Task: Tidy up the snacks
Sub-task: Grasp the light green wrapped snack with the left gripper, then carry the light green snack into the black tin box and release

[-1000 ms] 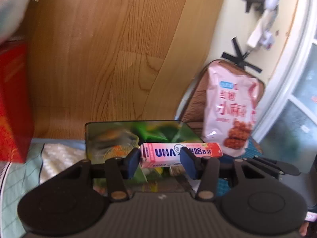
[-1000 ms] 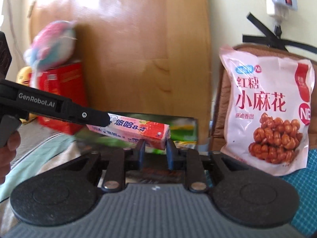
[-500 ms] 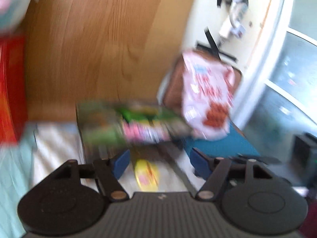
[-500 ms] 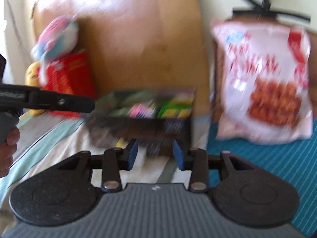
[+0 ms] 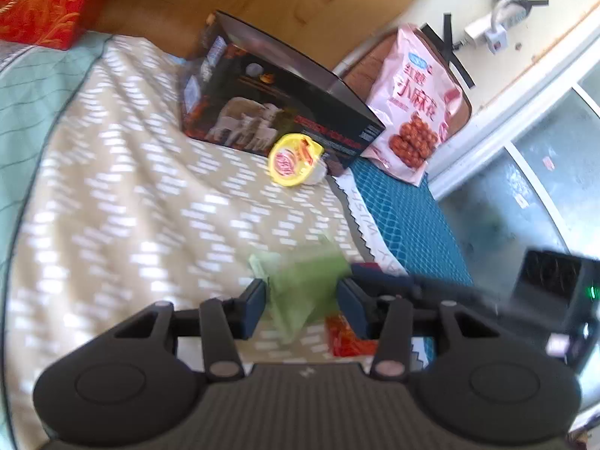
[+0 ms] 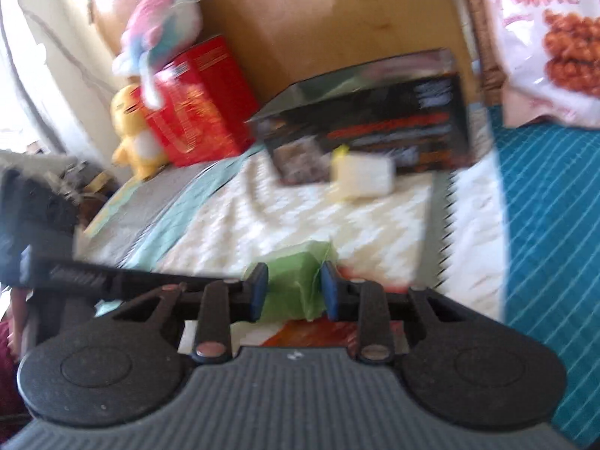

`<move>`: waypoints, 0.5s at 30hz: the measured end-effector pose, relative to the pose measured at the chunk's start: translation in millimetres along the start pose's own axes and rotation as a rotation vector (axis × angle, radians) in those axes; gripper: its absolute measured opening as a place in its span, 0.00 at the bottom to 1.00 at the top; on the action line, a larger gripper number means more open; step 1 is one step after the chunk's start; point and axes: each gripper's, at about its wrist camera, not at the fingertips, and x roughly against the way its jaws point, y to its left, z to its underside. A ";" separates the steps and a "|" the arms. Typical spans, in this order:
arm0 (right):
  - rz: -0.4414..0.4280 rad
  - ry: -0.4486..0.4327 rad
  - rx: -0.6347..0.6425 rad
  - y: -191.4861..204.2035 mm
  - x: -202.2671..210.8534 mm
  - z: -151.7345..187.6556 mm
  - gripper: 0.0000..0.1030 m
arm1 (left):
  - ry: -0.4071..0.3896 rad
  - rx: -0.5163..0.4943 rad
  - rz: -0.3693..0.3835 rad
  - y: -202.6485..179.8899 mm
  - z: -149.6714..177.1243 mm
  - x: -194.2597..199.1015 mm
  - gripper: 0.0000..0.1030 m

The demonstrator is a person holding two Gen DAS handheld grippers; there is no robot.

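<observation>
Fingers on both grippers are closing with the same green packet [image 5: 305, 292] between them. We see the left gripper [image 5: 302, 309] with gaps on each side of the packet, pads not pressing. Our right gripper [image 6: 294, 294] has its pads right at the packet's sides; blur hides whether they press. Packet lies near us on the patterned bedcover [image 5: 131, 206], a red wrapper [image 5: 347, 339] just beside it. Farther off we see a yellow-lidded cup [image 5: 294, 159] touching the front of a black box [image 5: 281, 112]. Pink snack bag [image 5: 414, 93] leans far right.
</observation>
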 end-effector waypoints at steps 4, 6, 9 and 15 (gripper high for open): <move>-0.009 0.013 0.090 26.7 6.3 24.1 0.31 | -0.012 0.002 0.002 7.4 12.9 18.2 0.42; -0.013 0.011 0.158 42.6 10.4 34.8 0.33 | -0.014 -0.002 -0.002 9.5 20.2 27.1 0.42; 0.018 0.010 0.310 67.8 16.7 49.9 0.37 | -0.014 -0.015 -0.007 10.8 28.5 40.2 0.42; 0.129 0.014 0.424 70.8 10.8 55.7 0.42 | -0.014 -0.043 -0.034 8.3 32.2 46.0 0.45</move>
